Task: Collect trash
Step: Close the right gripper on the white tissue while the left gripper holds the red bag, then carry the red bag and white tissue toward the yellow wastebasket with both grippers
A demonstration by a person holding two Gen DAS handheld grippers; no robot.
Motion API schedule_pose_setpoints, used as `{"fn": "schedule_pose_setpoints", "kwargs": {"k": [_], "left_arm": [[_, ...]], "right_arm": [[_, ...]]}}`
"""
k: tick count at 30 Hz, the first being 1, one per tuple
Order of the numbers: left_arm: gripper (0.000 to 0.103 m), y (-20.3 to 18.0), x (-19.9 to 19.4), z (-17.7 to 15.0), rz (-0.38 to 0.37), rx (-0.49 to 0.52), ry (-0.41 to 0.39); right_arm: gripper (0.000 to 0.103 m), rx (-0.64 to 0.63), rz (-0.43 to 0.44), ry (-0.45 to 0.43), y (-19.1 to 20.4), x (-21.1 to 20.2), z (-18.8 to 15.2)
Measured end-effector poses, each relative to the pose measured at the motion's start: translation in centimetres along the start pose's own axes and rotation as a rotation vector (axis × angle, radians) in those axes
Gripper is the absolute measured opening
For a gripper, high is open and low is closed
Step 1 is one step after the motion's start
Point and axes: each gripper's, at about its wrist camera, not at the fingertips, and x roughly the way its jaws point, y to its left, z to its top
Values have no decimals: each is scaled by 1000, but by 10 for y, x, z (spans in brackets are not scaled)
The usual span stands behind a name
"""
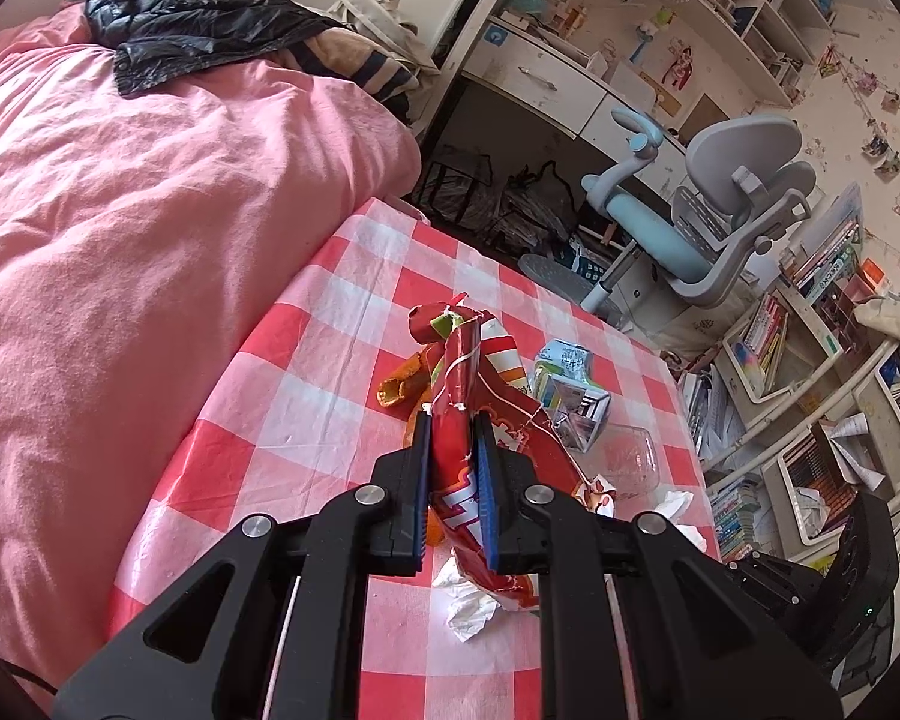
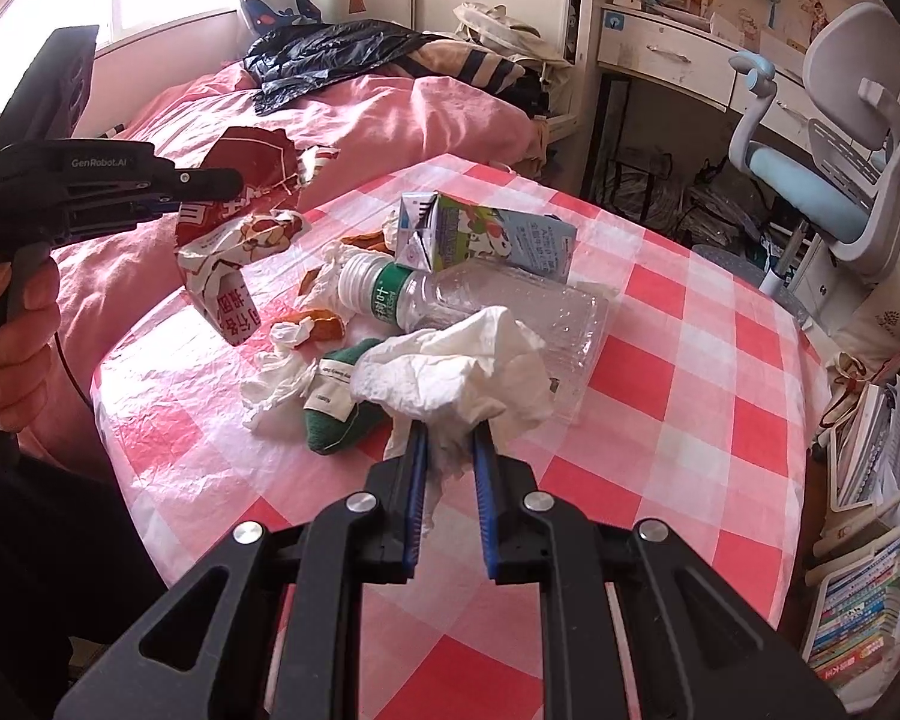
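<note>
Black gripper arms fill the bottom of the left wrist view, and the left gripper [image 1: 455,426] is clamped tight on a red snack bag [image 1: 477,420], which runs up between the blue pads and fans out above and below them. The bag hangs clear of the table [image 1: 306,372], so it appears lifted for carrying off rather than resting with the remaining rubbish. Beneath and beyond it lie orange peel [image 1: 399,387], a milk carton [image 1: 561,381], a clear plastic bottle [image 1: 630,459] and crumpled tissue [image 1: 471,603] on the checked cloth. A pink bed [image 1: 150,210] stands just beside the table on the left, and a desk chair [image 1: 714,216] stands well apart on the right. No bin or bag for the rubbish can be identified here. In the right wrist view, the right gripper [image 2: 450,435] is nearly closed on a wad of white tissue [image 2: 456,372], which bulges above the fingertips; the grip sits low on the wad, probably because the paper compresses easily. Behind the wad lie the bottle [image 2: 450,294] on its side, the carton [image 2: 486,234] and a green sock [image 2: 333,414] with a white label. At upper left, the other gripper [image 2: 177,204] holds the snack bag [image 2: 240,222] above the table edge, with a hand [image 2: 15,348] on its handle. Both hands are loaded, so the next step is likely disposal.
</note>
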Motion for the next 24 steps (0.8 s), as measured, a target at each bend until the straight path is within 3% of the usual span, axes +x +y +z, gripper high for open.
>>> {"fn": "schedule_pose_setpoints", "kwargs": {"k": [24], "left_arm": [[13, -8, 3, 0, -3, 10, -3]], "right_arm": [[16, 4, 3, -24, 1, -8, 3]]}}
